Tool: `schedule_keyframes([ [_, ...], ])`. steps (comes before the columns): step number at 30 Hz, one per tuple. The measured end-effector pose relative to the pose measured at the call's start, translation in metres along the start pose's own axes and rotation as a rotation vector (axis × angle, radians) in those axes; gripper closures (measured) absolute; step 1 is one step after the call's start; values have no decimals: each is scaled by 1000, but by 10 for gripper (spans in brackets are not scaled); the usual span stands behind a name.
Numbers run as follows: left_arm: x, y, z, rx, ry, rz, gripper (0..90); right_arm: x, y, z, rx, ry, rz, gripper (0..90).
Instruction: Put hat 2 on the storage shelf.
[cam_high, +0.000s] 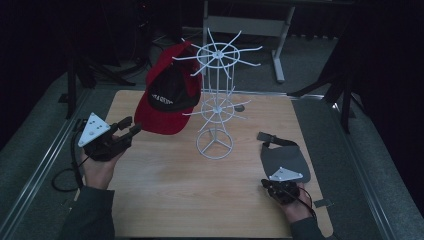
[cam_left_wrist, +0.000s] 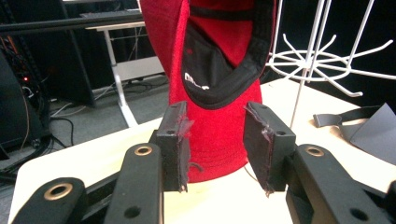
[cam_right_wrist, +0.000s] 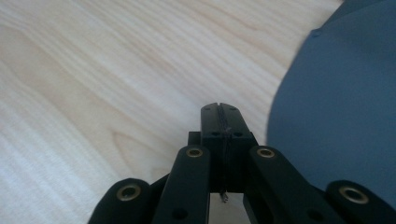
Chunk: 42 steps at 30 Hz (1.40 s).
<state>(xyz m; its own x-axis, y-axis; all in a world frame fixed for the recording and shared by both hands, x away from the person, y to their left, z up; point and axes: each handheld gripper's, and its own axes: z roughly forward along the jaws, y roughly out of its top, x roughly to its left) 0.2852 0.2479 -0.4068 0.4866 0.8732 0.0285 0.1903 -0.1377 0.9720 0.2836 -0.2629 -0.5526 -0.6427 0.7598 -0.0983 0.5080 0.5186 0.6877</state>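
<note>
**Left gripper faced the hanging red cap**

Left gripper stood with its jaws parted and nothing between them, aimed up-table at the red cap, which hung from the white wire rack with its brim pointing down, just beyond the pads. Right gripper sat clenched shut on nothing, beside the grey cap lying flat on the table, well apart from the red one

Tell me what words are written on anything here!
White letters on the black band inside the red cap: too blurred and partly hidden to read.
Grey cap, white rack, table and both grippers: no words or numbers to be seen.
</note>
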Motion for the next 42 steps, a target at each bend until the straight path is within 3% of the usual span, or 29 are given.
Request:
schedule_keyframes([
  [9, 3, -8, 1, 14, 5, -22, 610, -28, 16, -3, -12, -63, 26, 900],
  [18, 4, -11, 1, 19, 2, -31, 607, -62, 47, -6, -46, -114, 62, 900],
  [26, 6, -13, 0, 18, 3, -37, 605, -74, 77, 9, -66, -136, 83, 899],
  [30, 6, -13, 0, 17, 1, -40, 605, -77, 91, 24, -33, -158, 81, 900],
  [35, 7, -13, -1, 16, 2, -40, 603, -84, 99, 48, 43, -177, 117, 900],
  [39, 8, -14, -2, 14, 2, -43, 603, -84, 100, 56, 104, -202, 103, 900],
  [42, 7, -14, -1, 16, 2, -44, 603, -83, 98, 58, 129, -192, 106, 900],
])
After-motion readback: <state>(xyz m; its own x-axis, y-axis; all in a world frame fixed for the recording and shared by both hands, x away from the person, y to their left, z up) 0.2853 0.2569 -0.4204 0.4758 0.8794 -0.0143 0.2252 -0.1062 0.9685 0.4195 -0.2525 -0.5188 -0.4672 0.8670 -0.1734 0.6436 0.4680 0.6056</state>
